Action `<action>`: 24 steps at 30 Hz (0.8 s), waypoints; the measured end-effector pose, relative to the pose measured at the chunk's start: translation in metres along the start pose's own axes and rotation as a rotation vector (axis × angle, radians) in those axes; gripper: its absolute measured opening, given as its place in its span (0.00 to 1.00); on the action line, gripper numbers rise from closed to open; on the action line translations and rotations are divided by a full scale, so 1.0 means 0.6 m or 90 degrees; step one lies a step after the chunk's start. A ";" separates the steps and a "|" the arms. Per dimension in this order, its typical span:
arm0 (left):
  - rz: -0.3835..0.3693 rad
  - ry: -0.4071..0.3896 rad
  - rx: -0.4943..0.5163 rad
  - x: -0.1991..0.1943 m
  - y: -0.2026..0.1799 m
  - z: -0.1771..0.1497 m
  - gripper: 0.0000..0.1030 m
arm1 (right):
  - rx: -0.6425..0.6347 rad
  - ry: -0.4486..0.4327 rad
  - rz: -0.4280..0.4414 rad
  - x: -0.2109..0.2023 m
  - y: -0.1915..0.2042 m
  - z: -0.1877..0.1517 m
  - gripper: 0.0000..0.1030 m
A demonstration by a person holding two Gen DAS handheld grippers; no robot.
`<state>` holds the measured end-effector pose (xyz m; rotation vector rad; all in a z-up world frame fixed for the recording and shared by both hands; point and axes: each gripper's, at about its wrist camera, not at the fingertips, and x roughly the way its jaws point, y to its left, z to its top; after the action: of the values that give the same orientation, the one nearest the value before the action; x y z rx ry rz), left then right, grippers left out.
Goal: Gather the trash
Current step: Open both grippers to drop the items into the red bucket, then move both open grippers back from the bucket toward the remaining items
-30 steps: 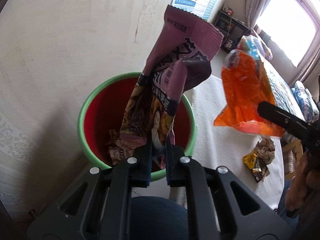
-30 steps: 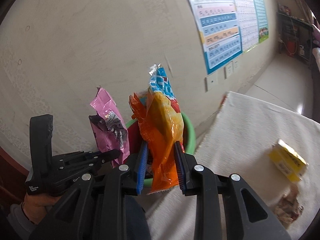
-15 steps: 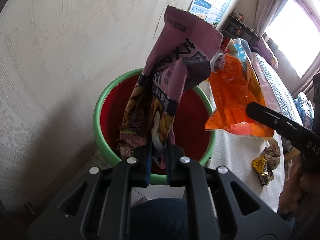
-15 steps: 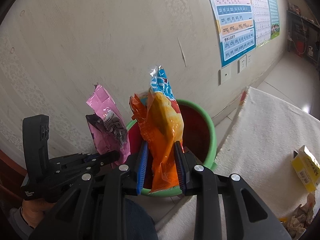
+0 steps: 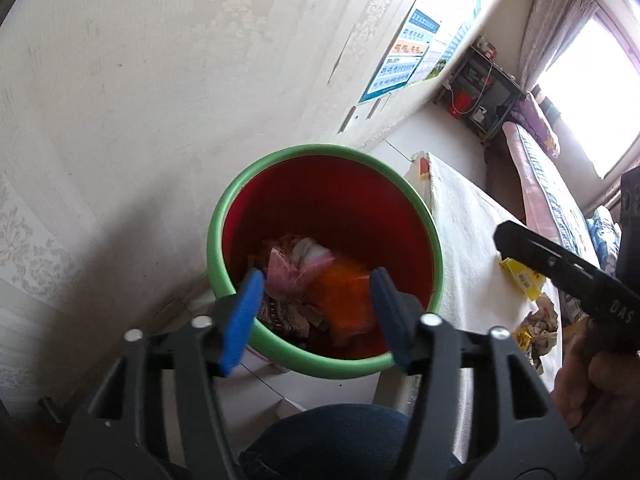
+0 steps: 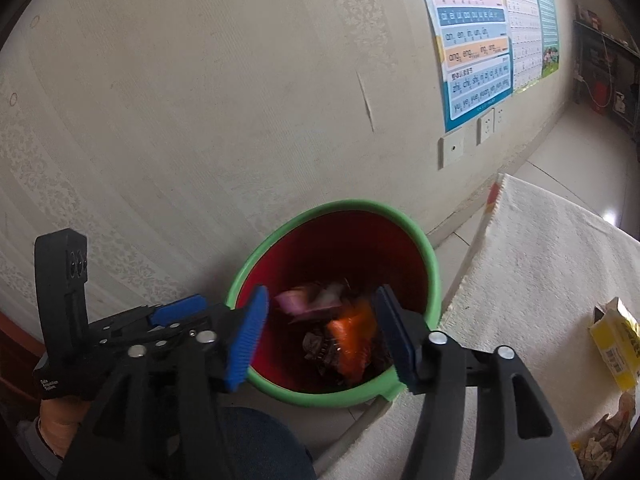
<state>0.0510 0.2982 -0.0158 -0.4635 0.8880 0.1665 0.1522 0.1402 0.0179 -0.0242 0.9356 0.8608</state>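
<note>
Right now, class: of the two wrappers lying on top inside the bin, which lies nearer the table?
The orange wrapper: it lies on the table's side of the bin; the pink wrapper lies beside it towards the wall.

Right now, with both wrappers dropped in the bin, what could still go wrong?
Both tongs, left and right, have just opened and hang empty above the bin; swinging back carelessly could clip its green rim and tip it. The yellow box and crumpled wrapper sit near the cloth's edge, so a clumsy grab might push them off.
</note>
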 end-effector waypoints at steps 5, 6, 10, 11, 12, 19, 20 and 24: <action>0.017 -0.013 -0.008 -0.009 0.005 -0.006 0.90 | 0.008 -0.008 -0.026 -0.020 -0.013 -0.007 0.82; 0.024 -0.017 -0.008 -0.011 0.004 -0.006 0.93 | 0.008 -0.010 -0.031 -0.026 -0.016 -0.009 0.86; 0.031 -0.017 -0.003 -0.012 -0.005 -0.003 0.95 | 0.011 -0.013 -0.051 -0.047 -0.027 -0.020 0.92; 0.029 -0.018 0.000 -0.013 -0.011 -0.002 0.95 | 0.011 -0.015 -0.056 -0.055 -0.031 -0.025 0.93; 0.028 -0.018 0.003 -0.014 -0.015 -0.001 0.95 | 0.011 -0.016 -0.059 -0.060 -0.034 -0.029 0.93; 0.005 -0.016 0.039 -0.017 -0.067 -0.006 0.95 | 0.044 -0.020 -0.089 -0.111 -0.081 -0.066 0.93; 0.000 -0.014 0.046 -0.016 -0.079 -0.008 0.95 | 0.049 -0.021 -0.095 -0.117 -0.087 -0.071 0.93; -0.025 0.000 0.074 -0.006 -0.129 -0.020 0.95 | 0.072 -0.028 -0.121 -0.157 -0.126 -0.097 0.93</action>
<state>0.0653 0.2241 0.0053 -0.3716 0.8823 0.0787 0.1334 0.0072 0.0238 0.0027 0.9226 0.6293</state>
